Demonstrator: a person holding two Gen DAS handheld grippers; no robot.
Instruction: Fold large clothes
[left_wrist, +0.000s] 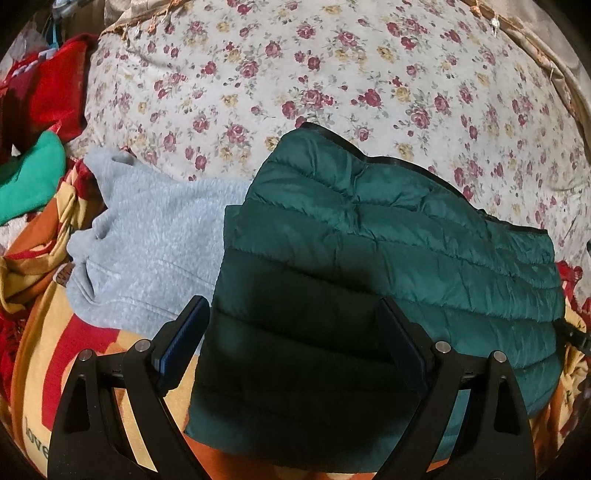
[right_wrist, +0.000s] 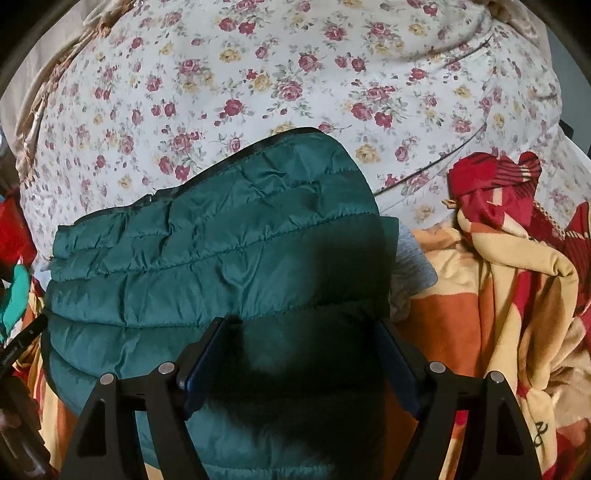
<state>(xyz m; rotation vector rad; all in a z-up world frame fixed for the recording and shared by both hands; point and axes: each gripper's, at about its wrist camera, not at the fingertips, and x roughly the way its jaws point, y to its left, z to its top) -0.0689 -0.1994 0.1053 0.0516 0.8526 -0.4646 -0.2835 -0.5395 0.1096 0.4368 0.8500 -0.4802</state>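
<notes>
A: Green quilted fabric fills the near middle of both views. Can the puffer jacket (left_wrist: 369, 266) be called folded?

B: It can be judged so, at least in part. The jacket is seen lying as a compact, roughly rectangular bundle on the striped blanket (left_wrist: 92, 354), with its far edge reaching onto the floral sheet (left_wrist: 332, 74). No sleeve is seen hanging loose, though the underside is hidden.

A: Is anything held?

B: Nothing is seen to be gripped. The left gripper (left_wrist: 291, 332) is held over the jacket's near left part with its jaws spread wide and no cloth pinched between them. The right gripper (right_wrist: 301, 350) is likewise held over the near right part, jaws apart, pads not pressed on the fabric. Whether the fingertips brush the surface cannot be told.

A: What is left, then?

B: A grey fleece (left_wrist: 147, 251) is seen lying partly under the jacket's left side, spread flat but not clearly folded. Further left, red clothes (left_wrist: 48, 88) and a bright green garment (left_wrist: 29, 181) are heaped unfolded. More rumpled red cloth (right_wrist: 491, 184) lies to the right, though it may belong to the blanket.

A: So the task is partway done?

B: That is the likely reading: one garment appears finished, and several are probably still to be handled.
</notes>
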